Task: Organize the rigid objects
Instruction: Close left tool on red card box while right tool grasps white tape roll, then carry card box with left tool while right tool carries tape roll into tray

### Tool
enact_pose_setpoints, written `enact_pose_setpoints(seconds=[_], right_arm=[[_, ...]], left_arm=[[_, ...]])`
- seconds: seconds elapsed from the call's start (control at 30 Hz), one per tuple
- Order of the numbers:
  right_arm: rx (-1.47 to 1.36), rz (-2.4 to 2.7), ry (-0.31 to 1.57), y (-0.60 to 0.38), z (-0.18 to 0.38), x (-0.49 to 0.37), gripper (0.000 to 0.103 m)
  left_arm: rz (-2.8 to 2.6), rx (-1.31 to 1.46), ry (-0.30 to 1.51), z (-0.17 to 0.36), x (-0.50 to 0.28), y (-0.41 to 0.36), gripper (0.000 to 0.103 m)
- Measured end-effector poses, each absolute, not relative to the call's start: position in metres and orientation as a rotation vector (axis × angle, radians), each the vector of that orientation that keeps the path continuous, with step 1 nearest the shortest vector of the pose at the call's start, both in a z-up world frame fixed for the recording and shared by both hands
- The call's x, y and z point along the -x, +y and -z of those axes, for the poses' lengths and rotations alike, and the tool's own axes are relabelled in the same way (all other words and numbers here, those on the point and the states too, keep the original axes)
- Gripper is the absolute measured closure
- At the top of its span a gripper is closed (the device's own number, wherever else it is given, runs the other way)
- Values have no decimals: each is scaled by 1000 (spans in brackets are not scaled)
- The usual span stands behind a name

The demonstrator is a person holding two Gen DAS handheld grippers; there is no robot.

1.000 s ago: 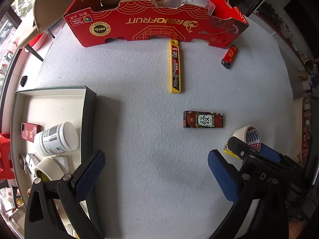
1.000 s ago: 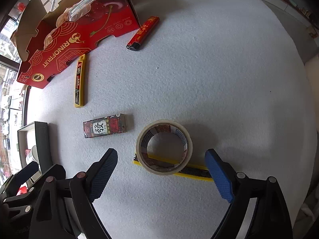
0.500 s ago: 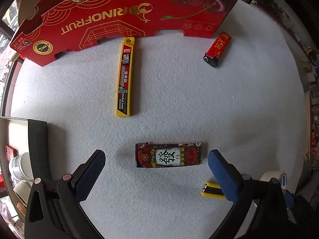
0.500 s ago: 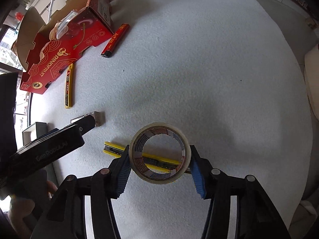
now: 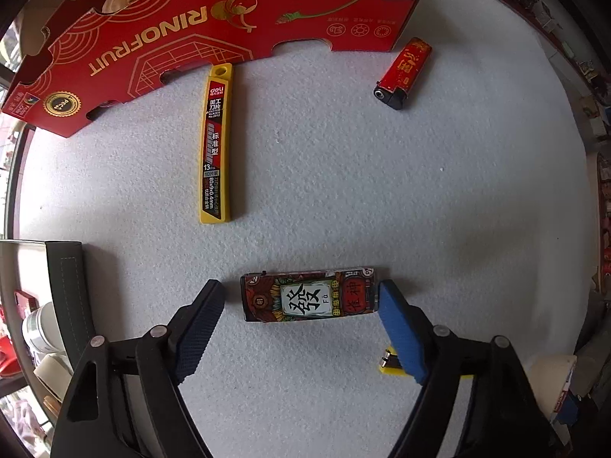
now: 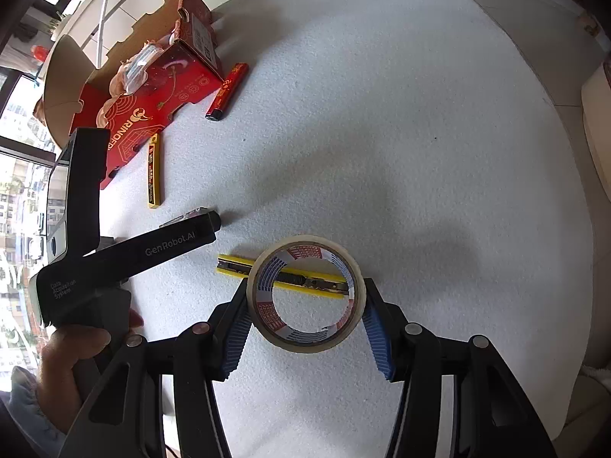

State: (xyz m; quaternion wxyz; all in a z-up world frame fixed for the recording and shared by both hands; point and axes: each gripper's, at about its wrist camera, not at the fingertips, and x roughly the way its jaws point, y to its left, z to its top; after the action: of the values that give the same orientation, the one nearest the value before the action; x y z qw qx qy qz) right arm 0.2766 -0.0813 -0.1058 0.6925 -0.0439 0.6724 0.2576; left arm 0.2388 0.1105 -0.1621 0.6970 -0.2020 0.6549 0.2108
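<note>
You have two lighters, one patterned (image 5: 309, 300) at six o'clock, one red (image 5: 404, 72) at two; one blade case (image 5: 215, 145); one tape roll (image 6: 305, 297); one yellow knife (image 6: 233, 265).

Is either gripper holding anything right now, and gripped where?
The right gripper holds the tape roll, pads clamping opposite sides of its outer rim. The left gripper, jaws just closing, straddles the patterned lighter endwise without gripping.

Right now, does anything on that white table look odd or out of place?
Nothing looks spilled or broken. One oddity: a yellow utility knife lies partly under the tape roll gripped by the right tool, showing through its hole. The red fruit box sits askew.
</note>
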Motion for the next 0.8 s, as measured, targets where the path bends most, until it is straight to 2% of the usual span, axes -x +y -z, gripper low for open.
enact_pose_setpoints(seconds=[0.43, 0.8], right_arm=[[124, -570, 1494, -74, 98, -239, 48], [147, -541, 1504, -64, 86, -185, 48]], left_arm=[[-368, 443, 1391, 112, -195, 112, 31], [-319, 458, 1348, 77, -90, 105, 31]])
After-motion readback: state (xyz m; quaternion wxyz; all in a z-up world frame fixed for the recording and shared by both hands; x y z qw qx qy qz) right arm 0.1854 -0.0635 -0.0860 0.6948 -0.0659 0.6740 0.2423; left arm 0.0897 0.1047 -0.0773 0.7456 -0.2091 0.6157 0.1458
